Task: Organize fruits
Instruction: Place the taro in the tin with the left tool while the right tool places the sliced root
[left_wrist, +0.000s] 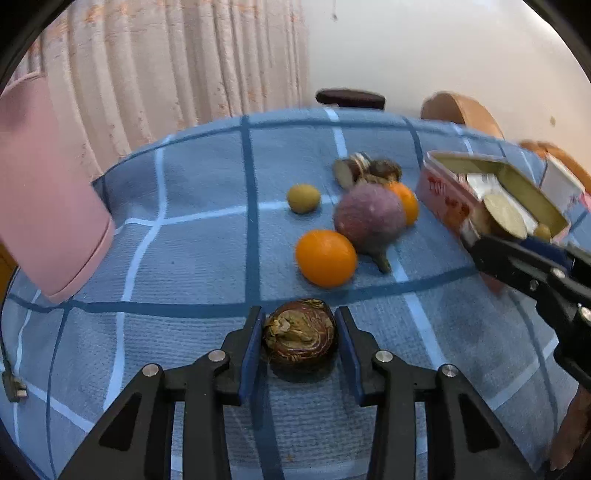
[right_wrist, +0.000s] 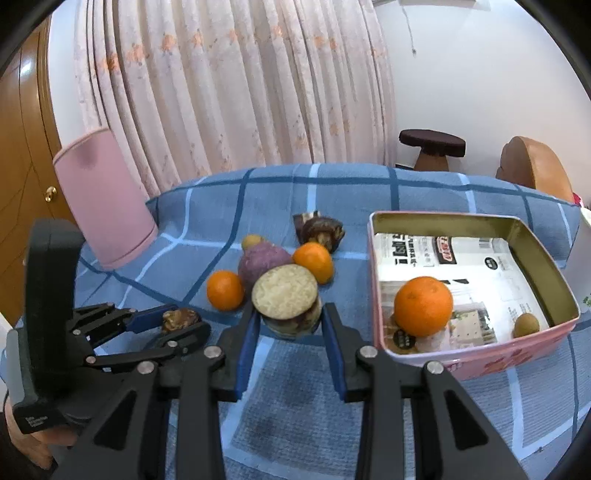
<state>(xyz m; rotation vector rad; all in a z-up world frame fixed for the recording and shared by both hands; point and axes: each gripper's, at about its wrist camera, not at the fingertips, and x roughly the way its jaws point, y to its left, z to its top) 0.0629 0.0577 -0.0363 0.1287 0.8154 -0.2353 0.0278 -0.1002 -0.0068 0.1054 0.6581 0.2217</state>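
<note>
The left gripper (left_wrist: 299, 332) has its blue pads closed against the sides of a dark, wrinkled fruit (left_wrist: 300, 338) that sits on the blue checked cloth (left_wrist: 192, 258), well short of the tin (left_wrist: 495, 192), which lies up and to the right. The fruit is brown-red with a dried, crumpled top, so I judge its skin brittle; a hard squeeze could crack it, and its rounded flanks could let it roll out of the pads on the lift. Between it and the tin lie an orange (left_wrist: 325, 257), a purple fruit (left_wrist: 369, 218) with a stem, a second orange half hidden behind that, a small yellow-green fruit (left_wrist: 303, 198) further off, and dark pieces beyond. A low carry toward the tin could knock these rolling. The right gripper (left_wrist: 517, 254) shows at the tin's near end, so the two tools could meet there.

In the right wrist view, the right gripper (right_wrist: 290, 321) grips a cut slice (right_wrist: 287, 297): pale speckled face up, dark rind, just left of the tin (right_wrist: 380, 280). It is tilted, so it could twist or drop short of the rim. The tin, pink outside and gold inside, is lined with printed paper and holds a big orange (right_wrist: 423, 305) and a small brown fruit (right_wrist: 526, 325). A dropped slice could strike that orange. Far left of the tin, the left gripper (right_wrist: 184, 323) holds its wrinkled fruit.
</note>
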